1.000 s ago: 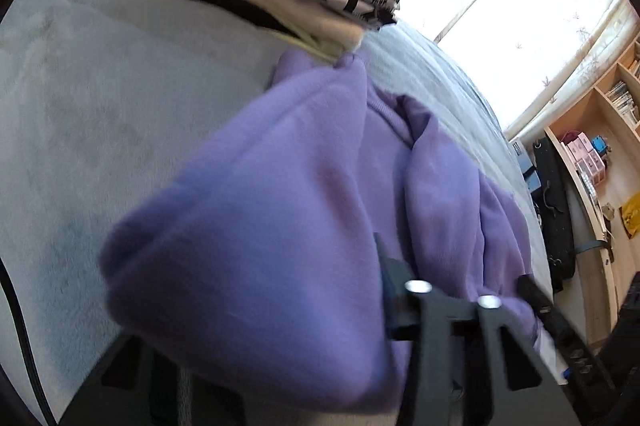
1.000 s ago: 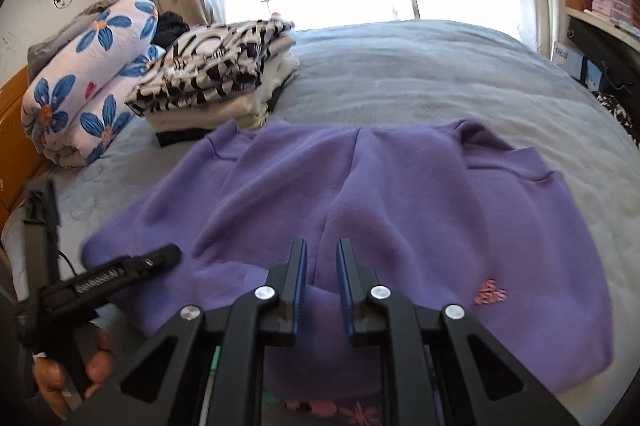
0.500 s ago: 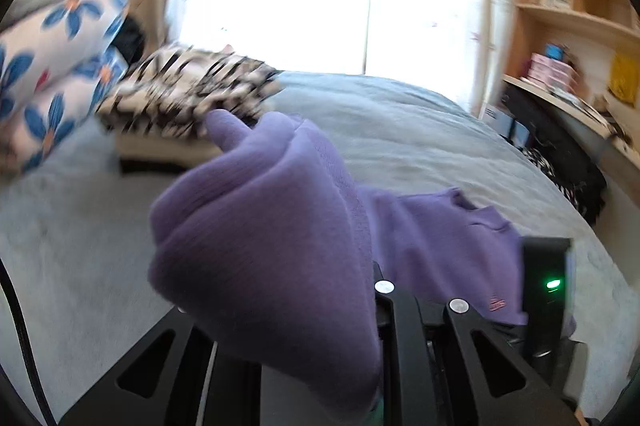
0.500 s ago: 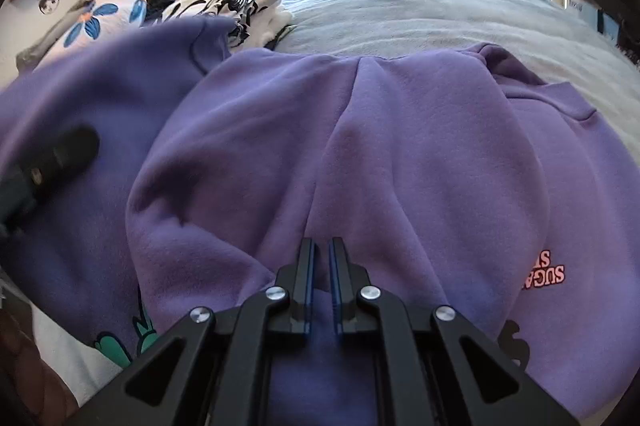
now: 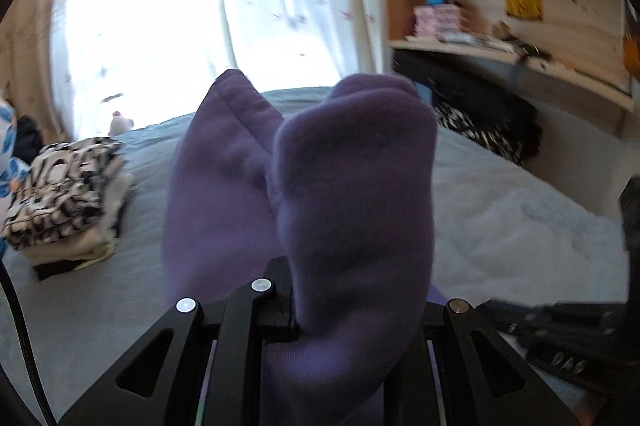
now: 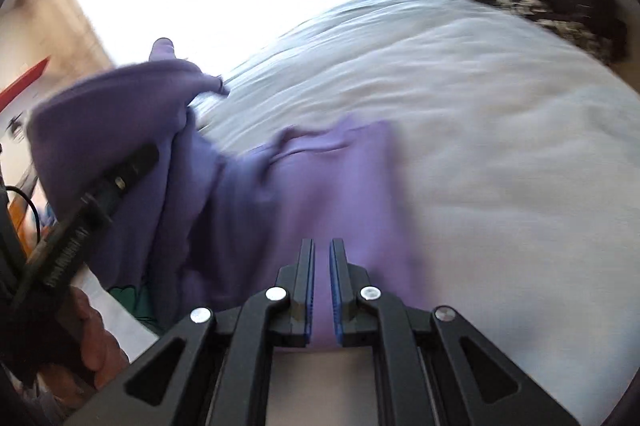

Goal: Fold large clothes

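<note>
The purple sweatshirt (image 5: 352, 194) is bunched up in front of my left gripper (image 5: 320, 278), which is shut on a thick fold; the cloth hides its right finger. In the right wrist view the sweatshirt (image 6: 320, 186) trails across the grey bed (image 6: 500, 146), blurred by motion. My right gripper (image 6: 322, 286) is shut on its near edge, with purple cloth between the blue pads. The left gripper (image 6: 96, 198) shows at the left of that view, raised with a gathered part of the garment, and a hand (image 6: 92, 338) holds its handle.
A stack of folded clothes (image 5: 60, 190) topped by a black-and-white print sits at the bed's left. Dark bags and clothes (image 5: 480, 118) lie beyond the bed's right side under wooden shelves (image 5: 500, 26). A bright curtained window (image 5: 240, 6) is behind.
The sweatshirt lay spread flat; now both grippers have swept it rightwards and up. The left gripper has rolled upright with its fold, and the folded stack has slid to the left of its view.
</note>
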